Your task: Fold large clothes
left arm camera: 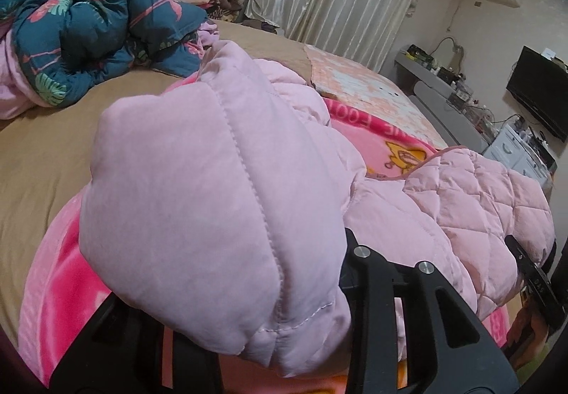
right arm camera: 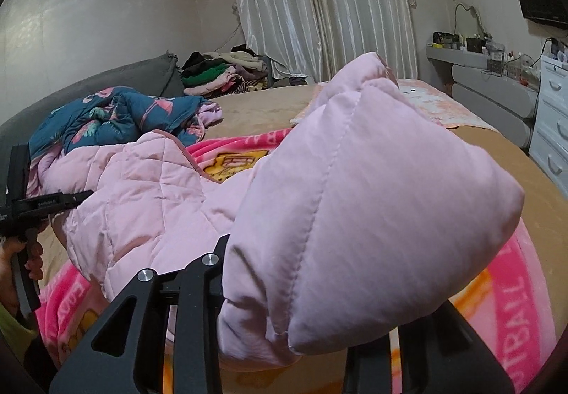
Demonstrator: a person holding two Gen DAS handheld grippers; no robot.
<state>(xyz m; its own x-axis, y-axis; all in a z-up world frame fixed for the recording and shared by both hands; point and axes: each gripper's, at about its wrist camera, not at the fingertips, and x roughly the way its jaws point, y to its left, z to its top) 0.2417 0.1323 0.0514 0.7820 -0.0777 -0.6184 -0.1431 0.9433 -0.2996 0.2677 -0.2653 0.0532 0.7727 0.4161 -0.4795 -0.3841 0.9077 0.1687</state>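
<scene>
A large pale pink padded jacket [left arm camera: 198, 181] lies across the bed, with its quilted lining [left arm camera: 479, 195] showing. My left gripper [left arm camera: 241, 287] is shut on a puffy fold of it; the fold bulges over the jaws and hides the left finger. In the right wrist view, my right gripper [right arm camera: 330, 287] is likewise shut on another padded fold of the jacket [right arm camera: 355, 181], lifted off the bed. The right gripper [left arm camera: 525, 266] shows at the left wrist view's right edge. The left gripper [right arm camera: 53, 202], held by a hand [right arm camera: 21, 259], shows at the right wrist view's left edge.
Under the jacket lies a bright pink printed blanket [left arm camera: 53, 269] on a tan bed sheet [left arm camera: 53, 145]. A crumpled blue floral duvet [left arm camera: 88, 24] and a pile of clothes [right arm camera: 220, 74] sit at the far side. A white dresser [right arm camera: 553, 131] and shelves stand right of the bed.
</scene>
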